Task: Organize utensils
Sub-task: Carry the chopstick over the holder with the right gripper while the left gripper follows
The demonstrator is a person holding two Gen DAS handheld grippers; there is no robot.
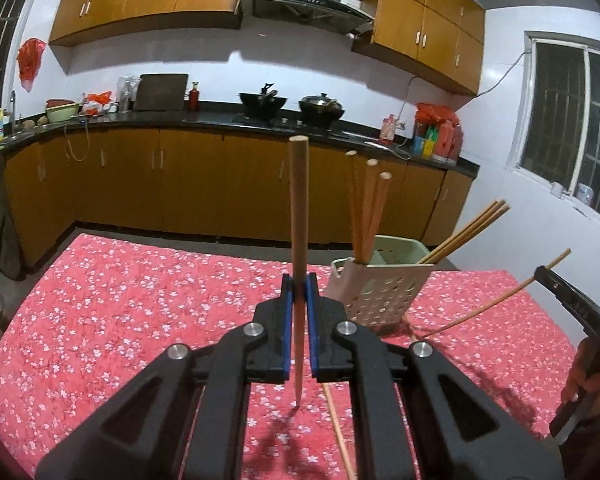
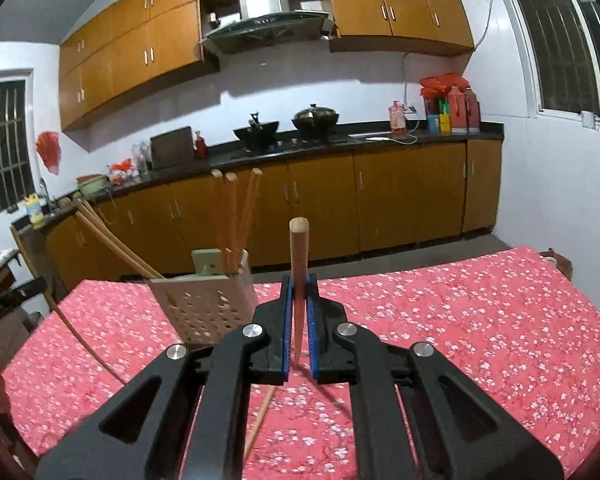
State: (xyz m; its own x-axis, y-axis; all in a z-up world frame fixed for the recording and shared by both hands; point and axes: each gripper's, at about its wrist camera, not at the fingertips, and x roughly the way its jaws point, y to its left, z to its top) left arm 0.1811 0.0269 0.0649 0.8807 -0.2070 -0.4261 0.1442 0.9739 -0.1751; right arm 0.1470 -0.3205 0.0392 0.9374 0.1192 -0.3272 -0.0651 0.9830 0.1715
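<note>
My left gripper point(image 1: 299, 286) is shut on a wooden chopstick point(image 1: 299, 208) that stands upright between the blue pads, its thin tip just above the cloth. The right gripper point(image 2: 299, 286) is likewise shut on an upright chopstick point(image 2: 299, 248). A pale perforated utensil holder point(image 1: 380, 286) stands on the table, right of the left gripper; it also shows left of the right gripper as the holder point(image 2: 204, 304). Several chopsticks point(image 1: 366, 208) stick out of it. In the left wrist view the other gripper point(image 1: 572, 300) shows at the right edge with its chopstick point(image 1: 500, 300).
The table carries a red floral cloth point(image 1: 120, 312). One loose chopstick point(image 1: 338, 432) lies on it under the left gripper, and a loose chopstick point(image 2: 262, 420) lies under the right one. A kitchen counter point(image 1: 220, 120) with woks runs along the far wall.
</note>
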